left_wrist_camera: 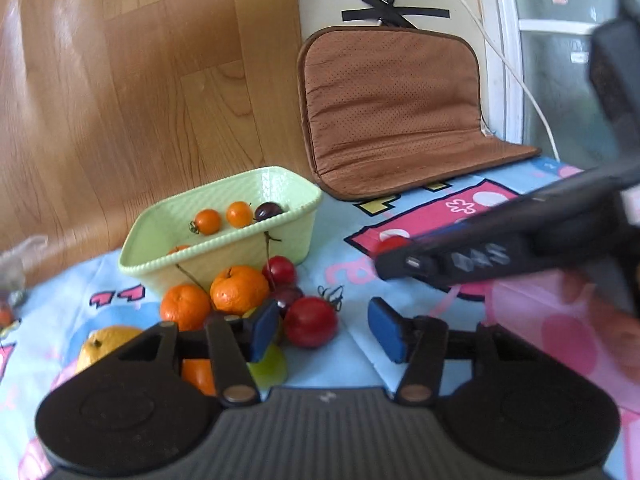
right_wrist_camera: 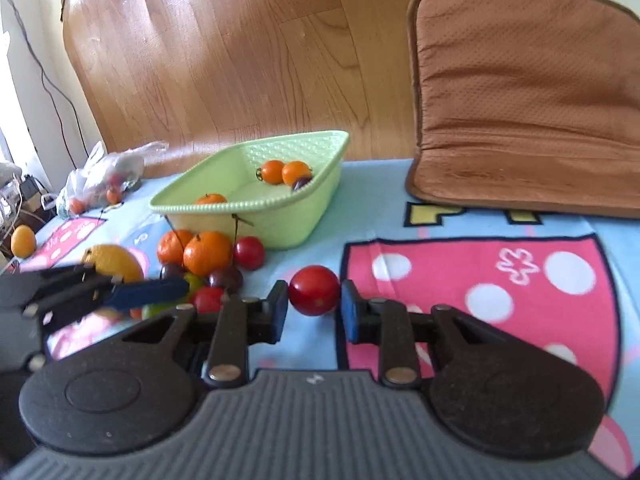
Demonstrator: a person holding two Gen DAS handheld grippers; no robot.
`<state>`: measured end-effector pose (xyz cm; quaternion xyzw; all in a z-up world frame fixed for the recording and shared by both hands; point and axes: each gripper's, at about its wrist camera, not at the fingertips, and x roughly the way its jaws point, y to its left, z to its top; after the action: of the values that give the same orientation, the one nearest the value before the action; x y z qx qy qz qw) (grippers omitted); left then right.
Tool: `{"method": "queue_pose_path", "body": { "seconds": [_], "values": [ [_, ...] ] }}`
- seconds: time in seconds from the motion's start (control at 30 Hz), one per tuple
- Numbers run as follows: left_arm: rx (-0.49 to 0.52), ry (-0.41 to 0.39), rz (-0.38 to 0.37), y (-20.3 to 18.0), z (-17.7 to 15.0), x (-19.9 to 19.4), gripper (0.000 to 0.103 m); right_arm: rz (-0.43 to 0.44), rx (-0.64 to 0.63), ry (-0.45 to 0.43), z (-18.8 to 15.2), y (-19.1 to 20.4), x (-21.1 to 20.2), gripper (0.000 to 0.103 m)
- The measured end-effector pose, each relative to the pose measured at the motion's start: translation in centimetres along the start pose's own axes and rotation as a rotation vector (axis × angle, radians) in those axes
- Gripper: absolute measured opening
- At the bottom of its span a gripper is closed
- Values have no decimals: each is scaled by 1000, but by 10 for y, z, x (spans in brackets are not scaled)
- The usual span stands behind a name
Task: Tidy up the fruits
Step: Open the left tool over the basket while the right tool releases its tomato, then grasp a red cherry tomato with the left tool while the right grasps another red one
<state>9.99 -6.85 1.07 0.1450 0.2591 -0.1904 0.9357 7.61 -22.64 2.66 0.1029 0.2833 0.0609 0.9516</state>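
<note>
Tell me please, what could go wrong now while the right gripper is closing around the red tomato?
The red tomato is round and lies loose between the right gripper pads, so it may roll away or get squashed. The left gripper hangs open close to the fruit pile beside the green basket, so it could knock fruit loose.

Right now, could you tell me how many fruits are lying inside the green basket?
4 visible: two small orange ones and a dark cherry at the green basket's far end, plus one orange fruit behind the near rim, which may hide others.
</note>
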Motion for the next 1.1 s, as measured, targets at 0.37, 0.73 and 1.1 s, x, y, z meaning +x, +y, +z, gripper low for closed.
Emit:
{"method": "queue_pose_path", "body": {
  "seconds": [0.37, 0.73, 1.1],
  "values": [
    [13, 6, -20, -16, -5, -5, 30, 16, 28, -23, -24, -14, -18, 33],
    [-45, -25, -46, -7, -59, -90, 31, 20, -25, -21, -50, 8, -53, 31],
    [-53, -44, 65, -6, -81, -116, 44, -68, -275, -42, -90, 64, -71, 64]
  ]
}}
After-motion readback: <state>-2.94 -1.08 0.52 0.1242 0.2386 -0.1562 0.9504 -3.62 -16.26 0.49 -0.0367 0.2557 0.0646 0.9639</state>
